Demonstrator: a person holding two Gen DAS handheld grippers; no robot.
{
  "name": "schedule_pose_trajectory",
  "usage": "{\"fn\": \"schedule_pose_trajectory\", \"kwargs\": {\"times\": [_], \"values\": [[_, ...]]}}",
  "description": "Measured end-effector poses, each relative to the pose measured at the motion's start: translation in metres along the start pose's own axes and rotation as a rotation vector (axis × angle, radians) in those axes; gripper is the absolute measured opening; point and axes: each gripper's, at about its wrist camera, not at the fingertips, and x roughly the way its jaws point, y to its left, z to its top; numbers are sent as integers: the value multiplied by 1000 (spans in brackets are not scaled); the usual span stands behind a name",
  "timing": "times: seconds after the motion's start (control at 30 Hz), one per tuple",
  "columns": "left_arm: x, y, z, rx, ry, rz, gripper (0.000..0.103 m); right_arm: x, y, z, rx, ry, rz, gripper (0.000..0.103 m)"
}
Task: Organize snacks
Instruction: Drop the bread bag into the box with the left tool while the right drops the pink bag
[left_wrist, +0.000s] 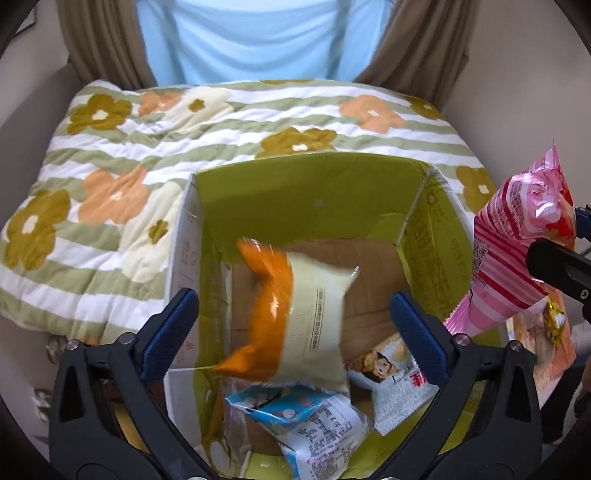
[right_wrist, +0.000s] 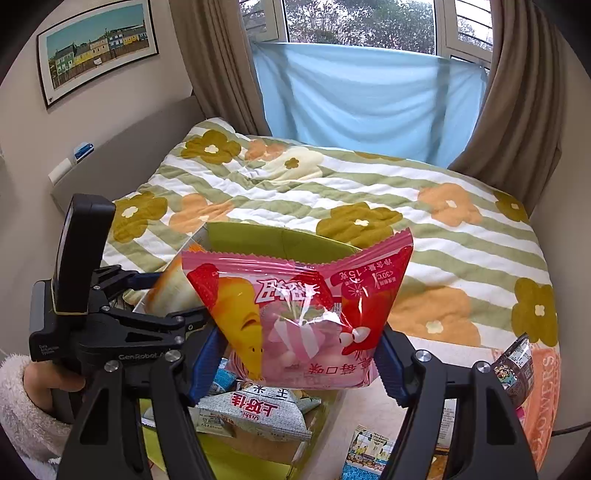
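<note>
Two hand-held grippers sorting snack packets over a green box on a bed.

The left gripper (left_wrist: 291, 317) is spread wide, an orange packet (left_wrist: 291, 317) blurred between its fingers, above the box (left_wrist: 314, 192). The right gripper (right_wrist: 295, 362) clamps a pink packet (right_wrist: 303, 306). Beyond lies a floral quilt (right_wrist: 424, 206).

Floral quilt (right_wrist: 424, 221) carries green box (left_wrist: 314, 192).

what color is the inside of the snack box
Yellow-green inside the box, with a brown cardboard bottom; the left wrist view shows it best.
</note>
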Motion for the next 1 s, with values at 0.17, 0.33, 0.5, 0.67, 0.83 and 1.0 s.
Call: {"fn": "schedule_pose_trajectory", "kwargs": {"times": [0.17,0.33,0.5,0.67,0.83,1.0], "values": [[-6,-1,-13,-45,22,52,102,15,-1,2,-29,37,28,68],[-30,3,-28,-72,-7,126,103,20,4,3,-57,29,56,68],[-49,15,-41,-115,-45,137,102,29,16,5,-96,22,62,68],[-61,24,-46,-136,-68,148,102,40,27,4,-98,45,63,68],[-68,30,-53,-146,-71,135,102,49,34,2,-100,66,50,70],[-74,27,-60,-128,-74,133,102,48,31,-3,-58,30,56,97]]}}
